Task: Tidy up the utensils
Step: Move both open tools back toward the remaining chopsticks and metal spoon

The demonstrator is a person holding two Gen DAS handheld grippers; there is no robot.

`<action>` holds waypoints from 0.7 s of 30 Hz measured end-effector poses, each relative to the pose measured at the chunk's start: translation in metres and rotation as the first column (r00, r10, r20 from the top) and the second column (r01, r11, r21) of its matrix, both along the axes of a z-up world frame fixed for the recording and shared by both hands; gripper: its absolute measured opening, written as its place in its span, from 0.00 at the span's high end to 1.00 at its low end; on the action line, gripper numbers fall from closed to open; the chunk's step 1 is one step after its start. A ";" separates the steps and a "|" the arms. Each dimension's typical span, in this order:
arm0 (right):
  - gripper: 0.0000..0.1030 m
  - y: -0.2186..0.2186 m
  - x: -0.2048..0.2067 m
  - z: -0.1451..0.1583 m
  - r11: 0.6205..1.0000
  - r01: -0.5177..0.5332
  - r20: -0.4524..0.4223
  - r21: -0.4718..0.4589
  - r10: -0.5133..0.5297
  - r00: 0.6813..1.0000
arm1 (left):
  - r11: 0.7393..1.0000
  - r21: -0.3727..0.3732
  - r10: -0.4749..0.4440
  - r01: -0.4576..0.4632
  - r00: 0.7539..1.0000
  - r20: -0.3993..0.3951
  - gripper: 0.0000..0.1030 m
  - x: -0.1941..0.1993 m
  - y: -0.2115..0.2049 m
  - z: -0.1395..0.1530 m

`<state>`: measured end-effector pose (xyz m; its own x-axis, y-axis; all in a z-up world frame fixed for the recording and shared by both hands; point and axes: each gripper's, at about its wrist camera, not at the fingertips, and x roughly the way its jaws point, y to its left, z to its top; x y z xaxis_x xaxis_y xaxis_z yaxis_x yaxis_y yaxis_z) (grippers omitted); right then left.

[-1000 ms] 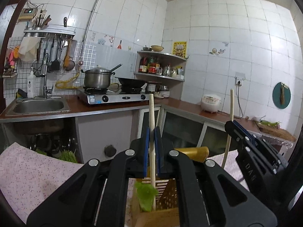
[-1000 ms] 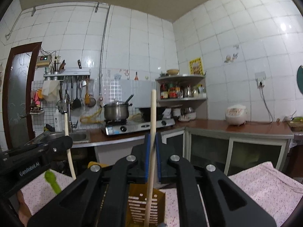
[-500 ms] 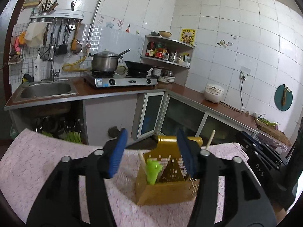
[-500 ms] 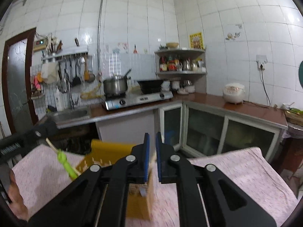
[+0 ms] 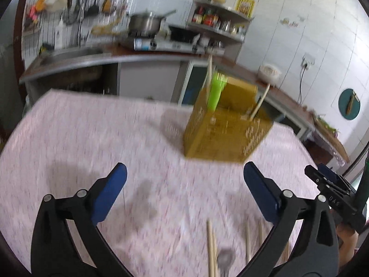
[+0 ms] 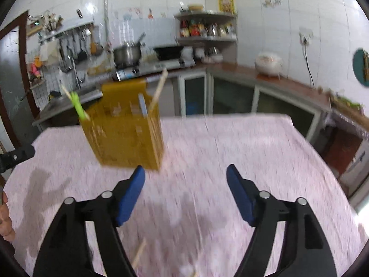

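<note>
A yellow slotted utensil holder (image 5: pixel 227 133) (image 6: pixel 126 136) stands on the pink-clothed table (image 5: pixel 80 138). A green plastic utensil (image 5: pixel 215 92) (image 6: pixel 77 105) and wooden chopsticks (image 5: pixel 259 103) (image 6: pixel 159 90) stick up out of it. My left gripper (image 5: pixel 184 168) is short of the holder, jaws opening wide, nothing between them. My right gripper (image 6: pixel 185 170) is just right of and in front of the holder, jaws also opening and empty. Loose chopsticks (image 5: pixel 211 247) (image 6: pixel 139 254) and a grey spoon (image 5: pixel 224 259) lie on the cloth near the front edge, below the grippers.
Behind the table runs a brown counter (image 6: pixel 265 78) with a gas stove and pot (image 6: pixel 128 54), a sink, and a white rice cooker (image 6: pixel 268 63). A person's hand (image 6: pixel 4 217) shows at the left edge of the right wrist view. Both views are motion-blurred.
Both grippers were shut on upright chopsticks over the holder. The chopsticks now stand in the holder, both jaws have opened, and both grippers have drawn back and tilted down toward the table.
</note>
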<state>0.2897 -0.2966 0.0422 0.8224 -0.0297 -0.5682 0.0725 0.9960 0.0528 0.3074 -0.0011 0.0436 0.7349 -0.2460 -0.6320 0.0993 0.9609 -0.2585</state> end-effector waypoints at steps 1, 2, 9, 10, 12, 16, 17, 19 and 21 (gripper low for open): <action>0.24 -0.002 -0.006 -0.007 1.000 0.013 -0.027 0.000 -0.013 1.000 | 1.000 0.003 0.004 -0.004 1.000 -0.016 0.05 -0.003 0.001 -0.004; 0.23 -0.004 -0.010 -0.013 1.000 0.021 -0.049 0.000 -0.021 0.999 | 1.000 0.007 0.007 -0.007 0.999 -0.042 0.05 -0.007 0.002 -0.011; 0.22 -0.011 -0.039 -0.046 0.998 0.066 -0.211 -0.008 -0.066 0.975 | 0.995 0.075 -0.048 0.064 0.978 -0.201 0.05 -0.035 -0.013 -0.051; 0.22 -0.012 -0.043 -0.051 0.998 0.070 -0.237 0.002 -0.068 0.969 | 0.993 0.088 -0.063 0.084 0.973 -0.222 0.05 -0.040 -0.017 -0.056; 0.22 -0.013 -0.052 -0.060 0.997 0.081 -0.281 0.021 -0.072 0.957 | 0.987 0.108 -0.086 0.117 0.964 -0.252 0.05 -0.049 -0.024 -0.065; 0.22 -0.006 -0.067 -0.071 0.998 0.066 -0.317 0.015 -0.058 0.947 | 0.978 0.151 -0.099 0.144 0.957 -0.272 0.05 -0.061 -0.034 -0.075; 0.22 -0.002 -0.070 -0.072 0.998 0.058 -0.317 0.003 -0.054 0.947 | 0.977 0.156 -0.100 0.148 0.955 -0.278 0.05 -0.063 -0.035 -0.077; 0.23 0.003 -0.075 -0.074 0.999 0.048 -0.323 -0.011 -0.049 0.945 | 0.974 0.165 -0.101 0.155 0.951 -0.293 0.08 -0.064 -0.038 -0.082; 0.26 0.004 -0.079 -0.075 0.999 0.048 -0.335 -0.005 -0.047 0.941 | 0.968 0.180 -0.112 0.172 0.946 -0.303 0.25 -0.065 -0.043 -0.083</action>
